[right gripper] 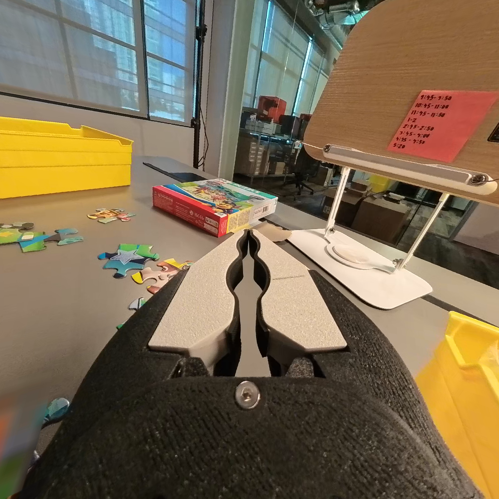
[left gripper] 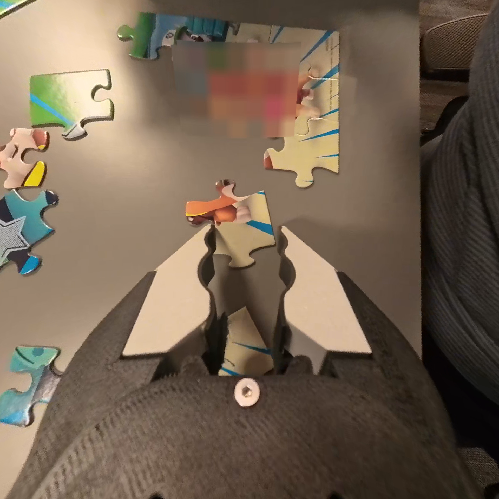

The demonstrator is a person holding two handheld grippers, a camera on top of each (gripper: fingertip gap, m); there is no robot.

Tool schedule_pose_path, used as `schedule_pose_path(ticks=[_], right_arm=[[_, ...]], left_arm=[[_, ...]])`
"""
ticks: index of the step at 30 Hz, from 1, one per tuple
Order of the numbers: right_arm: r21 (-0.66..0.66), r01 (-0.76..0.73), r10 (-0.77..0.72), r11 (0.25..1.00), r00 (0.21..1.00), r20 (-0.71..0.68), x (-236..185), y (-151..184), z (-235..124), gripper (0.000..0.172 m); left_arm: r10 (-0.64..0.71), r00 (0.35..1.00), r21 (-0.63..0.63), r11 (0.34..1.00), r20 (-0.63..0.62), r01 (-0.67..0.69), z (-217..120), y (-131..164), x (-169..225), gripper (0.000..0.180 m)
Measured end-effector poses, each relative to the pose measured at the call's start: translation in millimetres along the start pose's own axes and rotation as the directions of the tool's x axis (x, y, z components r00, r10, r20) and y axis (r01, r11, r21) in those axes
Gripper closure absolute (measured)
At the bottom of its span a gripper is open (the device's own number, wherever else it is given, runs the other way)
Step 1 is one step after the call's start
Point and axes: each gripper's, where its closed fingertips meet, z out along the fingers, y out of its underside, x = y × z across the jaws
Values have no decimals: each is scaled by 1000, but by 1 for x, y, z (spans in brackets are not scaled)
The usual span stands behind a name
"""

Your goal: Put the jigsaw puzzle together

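Note:
In the left wrist view my left gripper [left gripper: 246, 229] points down at a grey table [left gripper: 140, 189]. Its jaws stand open around a loose puzzle piece [left gripper: 240, 213], pale yellow with blue streaks and an orange figure, lying flat. The left fingertip [left gripper: 208, 232] is at the piece's left edge. A gap shows between the piece and the right fingertip [left gripper: 285, 232]. A joined section of puzzle [left gripper: 318, 113] lies beyond, near the table's right edge. In the right wrist view my right gripper [right gripper: 248, 232] is shut with nothing between its tips, raised above the table near a puzzle box [right gripper: 213, 202].
Loose pieces lie left of the left gripper: a green one [left gripper: 67, 100], a pink and yellow one [left gripper: 24, 156], a star one [left gripper: 24, 229], a teal one [left gripper: 27, 383]. Yellow trays [right gripper: 62, 159], a wooden board on a white stand [right gripper: 364, 270] and a yellow bin [right gripper: 464, 391] border the table. The left gripper's tips are roughly 25 cm from the right gripper's.

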Motion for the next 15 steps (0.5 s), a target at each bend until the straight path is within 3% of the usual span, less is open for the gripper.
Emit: schedule_pose_path(ticks=[15], right_arm=[[3,-3,3,1000,1000,0,0,0,0,172]], left_arm=[[1,1000,-10,1000,-29,-1,-1,0,1,143]])
